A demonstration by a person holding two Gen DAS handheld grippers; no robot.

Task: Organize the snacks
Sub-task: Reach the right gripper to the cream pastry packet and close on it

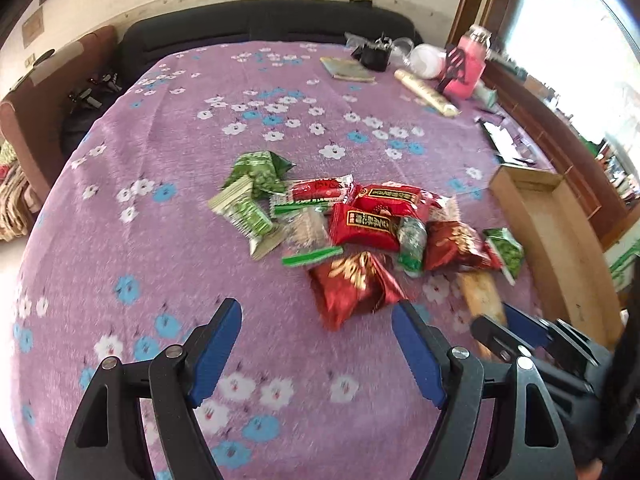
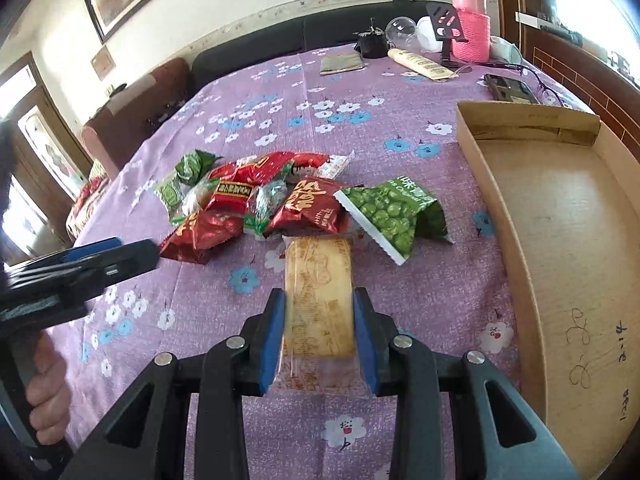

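Observation:
A pile of red and green snack packets (image 1: 360, 216) lies mid-table on the purple flowered cloth (image 1: 160, 240). In the right wrist view my right gripper (image 2: 320, 296) is shut on a long tan cracker packet (image 2: 320, 272), just in front of the pile (image 2: 256, 196) and a green pea packet (image 2: 388, 208). The open cardboard tray (image 2: 472, 148) stands to its right and holds nothing. My left gripper (image 1: 316, 306) is open over the cloth, close to a red packet (image 1: 352, 284), with nothing between its fingers. The left wrist view shows the right gripper (image 1: 504, 320) and the tan packet (image 1: 480, 292) beside the tray (image 1: 516, 200).
At the far right of the table stand a pink bottle (image 2: 472, 28), a cream tube (image 2: 420, 64), a small notebook (image 2: 342, 65), a black holder (image 2: 372, 44) and glasses. A dark sofa (image 2: 360, 24) runs behind. A hand (image 2: 48, 392) grips the left tool.

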